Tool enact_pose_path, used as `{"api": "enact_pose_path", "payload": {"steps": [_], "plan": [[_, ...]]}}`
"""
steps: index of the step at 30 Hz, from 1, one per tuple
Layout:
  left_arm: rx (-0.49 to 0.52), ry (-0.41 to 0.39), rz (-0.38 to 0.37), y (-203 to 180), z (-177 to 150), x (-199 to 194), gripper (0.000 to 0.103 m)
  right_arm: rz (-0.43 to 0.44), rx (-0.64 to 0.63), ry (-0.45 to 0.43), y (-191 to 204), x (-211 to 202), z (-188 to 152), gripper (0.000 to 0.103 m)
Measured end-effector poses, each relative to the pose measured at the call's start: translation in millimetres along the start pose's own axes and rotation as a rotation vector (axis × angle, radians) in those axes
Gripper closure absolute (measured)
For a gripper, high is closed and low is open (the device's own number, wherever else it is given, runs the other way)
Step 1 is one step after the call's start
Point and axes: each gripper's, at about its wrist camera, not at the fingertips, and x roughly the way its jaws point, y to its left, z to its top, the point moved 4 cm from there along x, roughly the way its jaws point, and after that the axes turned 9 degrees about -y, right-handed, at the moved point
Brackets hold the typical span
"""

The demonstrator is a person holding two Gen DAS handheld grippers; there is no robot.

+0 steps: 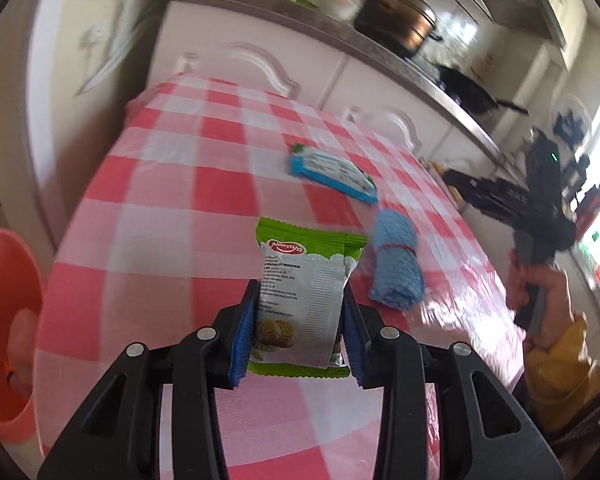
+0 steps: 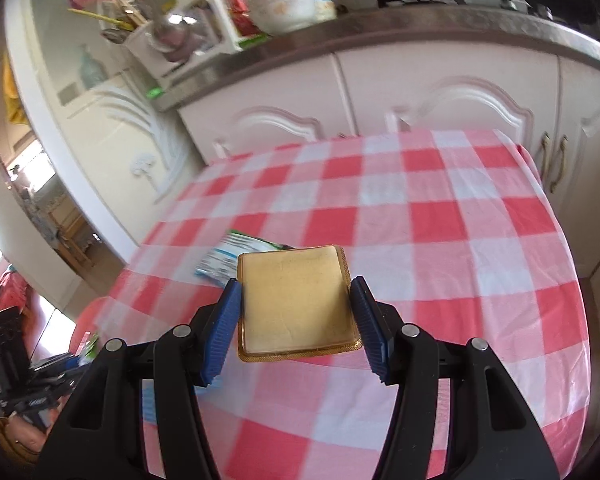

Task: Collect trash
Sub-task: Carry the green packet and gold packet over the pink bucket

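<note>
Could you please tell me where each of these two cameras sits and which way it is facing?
Left wrist: on the left hand-held gripper, looking along its fingers over the checked table to the cabinets; it grips a green snack packet; the person's right hand shows.
Right wrist: on the right hand-held gripper, facing the cabinets across the table, gripping a tan tray.
Shared: table, blue wrapper.

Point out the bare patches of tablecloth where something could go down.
Bare: the far end of the tablecloth toward the cabinets, and its right half in the right wrist view. Crowded: the middle strip holding the blue-white wrapper and rolled blue cloth.
</note>
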Motion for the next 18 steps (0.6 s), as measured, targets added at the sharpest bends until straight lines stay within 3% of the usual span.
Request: {"api": "enact_pose_path", "payload": {"steps": [8, 18], "plan": [[-0.183, -0.113, 0.074, 64, 13, -43, 0.063, 0.114, -0.084, 0.004, 73, 0, 7, 0.046], [-0.353, -0.250, 0.175, 139, 14, -99, 0.063, 0.286, -0.190, 0.123, 172, 34, -19, 0.046]]}}
